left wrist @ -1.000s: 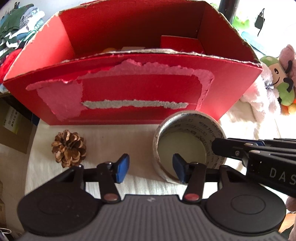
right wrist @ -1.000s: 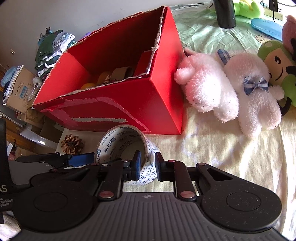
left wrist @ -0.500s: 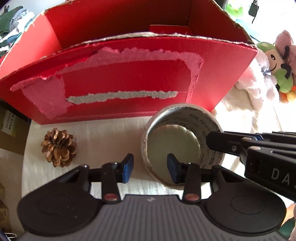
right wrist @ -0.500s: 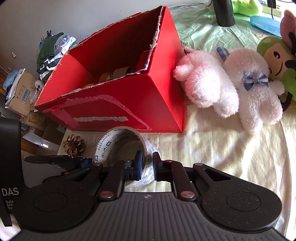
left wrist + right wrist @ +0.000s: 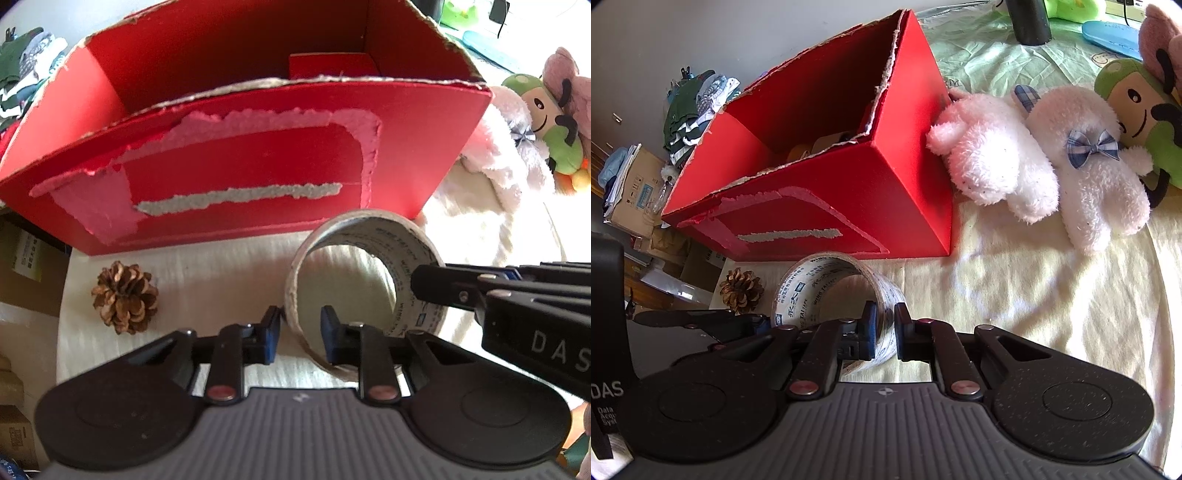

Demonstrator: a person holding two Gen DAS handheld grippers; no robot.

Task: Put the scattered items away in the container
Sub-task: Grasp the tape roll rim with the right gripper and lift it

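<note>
A roll of printed packing tape (image 5: 373, 240) stands on edge on the cream cloth in front of the red cardboard box (image 5: 258, 155). My left gripper (image 5: 300, 328) straddles the roll's near wall, one pad outside and one inside, closed onto it. My right gripper (image 5: 884, 328) is shut on the roll's (image 5: 816, 280) right wall, and its black fingers (image 5: 454, 286) show from the right in the left wrist view. A brown pine cone (image 5: 125, 297) lies left of the roll, also in the right wrist view (image 5: 741, 291).
The red box (image 5: 831, 206) holds a few items inside. White plush toys (image 5: 1034, 166) and a green-capped doll (image 5: 1137, 110) lie right of the box. Cardboard cartons (image 5: 631, 188) and folded clothes (image 5: 690, 107) sit beyond the cloth's left edge.
My left gripper's jaws have narrowed and shifted right, closing over the tape roll's near wall. The right gripper keeps its hold on the roll. The pine cone has not moved.
</note>
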